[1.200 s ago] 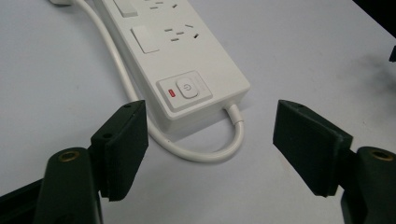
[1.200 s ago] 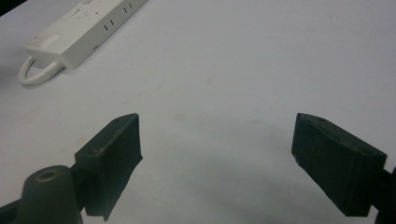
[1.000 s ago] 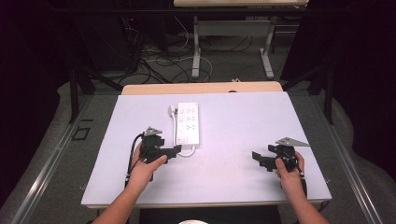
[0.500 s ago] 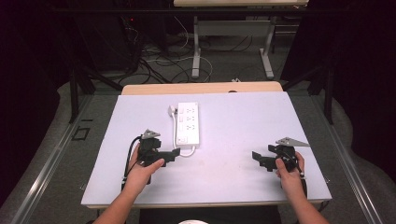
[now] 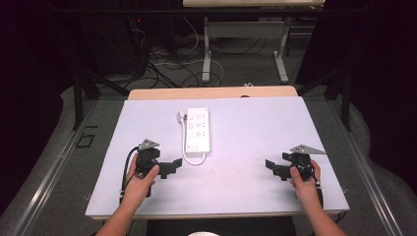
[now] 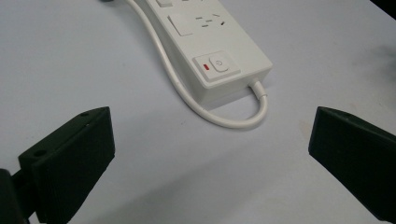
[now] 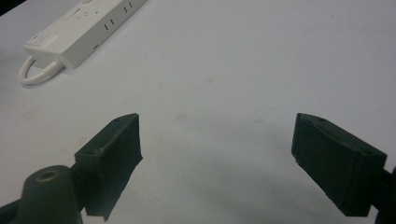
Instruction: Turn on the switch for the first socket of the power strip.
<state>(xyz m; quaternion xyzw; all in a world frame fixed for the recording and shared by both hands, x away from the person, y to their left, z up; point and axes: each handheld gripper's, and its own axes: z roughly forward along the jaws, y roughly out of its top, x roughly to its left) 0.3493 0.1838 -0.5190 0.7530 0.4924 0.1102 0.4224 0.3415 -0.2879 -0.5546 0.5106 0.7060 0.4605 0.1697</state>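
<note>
High view: your left tongs (image 5: 173,167) lie low on the white table (image 5: 246,187), just beside the near end of the power strip (image 5: 198,130), their jaws pointing toward it. The strip is a white, oblong block lying flat near the table's middle, its long side running away from you. A white cord (image 5: 186,147) leaves its near end, loops, and runs back along its left side to a plug near the far end. Your right tongs (image 5: 274,168) rest well apart from it, near the table's right edge, jaws pointing left.

Left gripper view: your left tongs (image 6: 210,154) have just been opening and now stand wide, with nothing between the jaws but bare table. Ahead of them lies the strip's near end (image 6: 219,60), carrying a square power switch (image 6: 216,68) with a small red mark, and socket holes farther along. The cord (image 6: 224,119) curls out of that end in a tight loop.

Right gripper view: your right tongs (image 7: 217,149) also stand wide open and empty over the table. The power strip (image 7: 79,28) lies far off at the upper left, cord loop toward you.
</note>
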